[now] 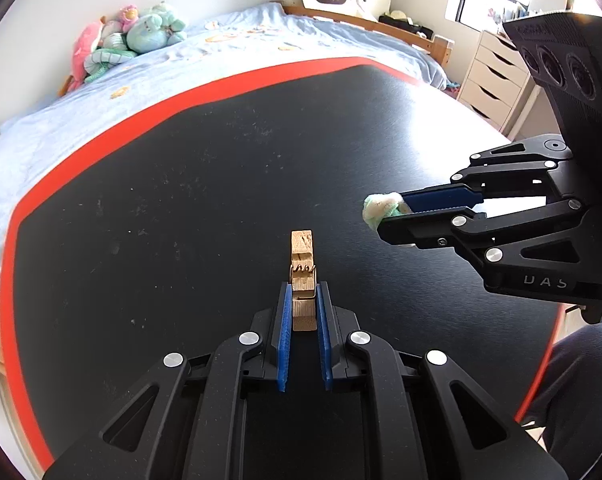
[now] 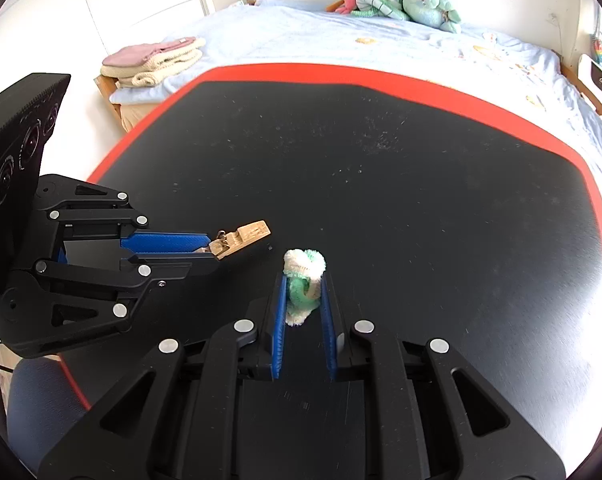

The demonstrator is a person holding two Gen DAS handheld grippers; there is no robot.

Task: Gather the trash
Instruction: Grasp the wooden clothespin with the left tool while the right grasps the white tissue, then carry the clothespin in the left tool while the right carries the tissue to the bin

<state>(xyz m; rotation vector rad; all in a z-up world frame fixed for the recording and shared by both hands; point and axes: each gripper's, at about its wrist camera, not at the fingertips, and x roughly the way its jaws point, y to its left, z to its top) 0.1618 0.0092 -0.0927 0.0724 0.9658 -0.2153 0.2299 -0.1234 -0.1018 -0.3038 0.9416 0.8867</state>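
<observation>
- My left tool (image 1: pixel 303 300) is clamped on a wooden clothespin (image 1: pixel 302 256).
- My right tool (image 2: pixel 304 292) is pinching a fuzzy green-white wad (image 2: pixel 304 270) above the black tabletop (image 2: pixel 421 208).

Two matching handheld grippers, left gripper (image 1: pixel 304 300) and right gripper (image 2: pixel 304 292): matte black linkage frames, round silver pivot screws, ribbed blue finger pads (image 1: pixel 285 320), ridged black camera housing with three lenses, white lettering

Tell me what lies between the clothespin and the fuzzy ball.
Nothing: only bare black table separates the wooden clothespin and the green-white fuzzy ball, clearest in the right wrist view.
</observation>
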